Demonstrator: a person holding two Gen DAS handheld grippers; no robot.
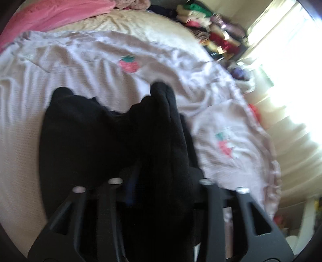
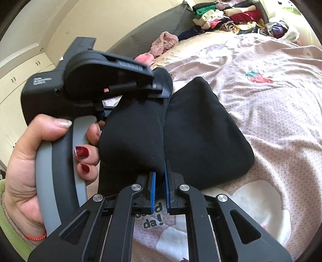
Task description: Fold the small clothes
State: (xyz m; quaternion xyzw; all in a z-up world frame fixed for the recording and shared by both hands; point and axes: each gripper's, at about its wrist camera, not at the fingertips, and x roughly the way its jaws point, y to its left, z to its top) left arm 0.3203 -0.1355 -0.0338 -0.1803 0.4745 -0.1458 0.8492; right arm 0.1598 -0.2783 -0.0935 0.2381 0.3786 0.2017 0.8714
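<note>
A black garment (image 1: 90, 131) (image 2: 201, 131) lies partly on the pale pink strawberry-print bedcover (image 1: 60, 66) (image 2: 281, 121), with one end lifted. My right gripper (image 2: 160, 173) is shut on a fold of it, pinched between the blue pads (image 2: 153, 189). My left gripper (image 2: 161, 88), held by a hand (image 2: 40, 151), reaches onto the garment's raised far end. In the left wrist view the black cloth drapes over the left gripper (image 1: 159, 181) and hides its fingers. Its linkage arms stand spread apart.
A pile of mixed clothes (image 1: 213, 30) (image 2: 221, 12) sits beyond the bed's far end. A pink cloth (image 1: 50, 14) and a fluffy pink garment (image 2: 165, 42) lie near the bed's edge. A bright window (image 1: 291, 70) is on the right and cupboards (image 2: 20, 70) on the left.
</note>
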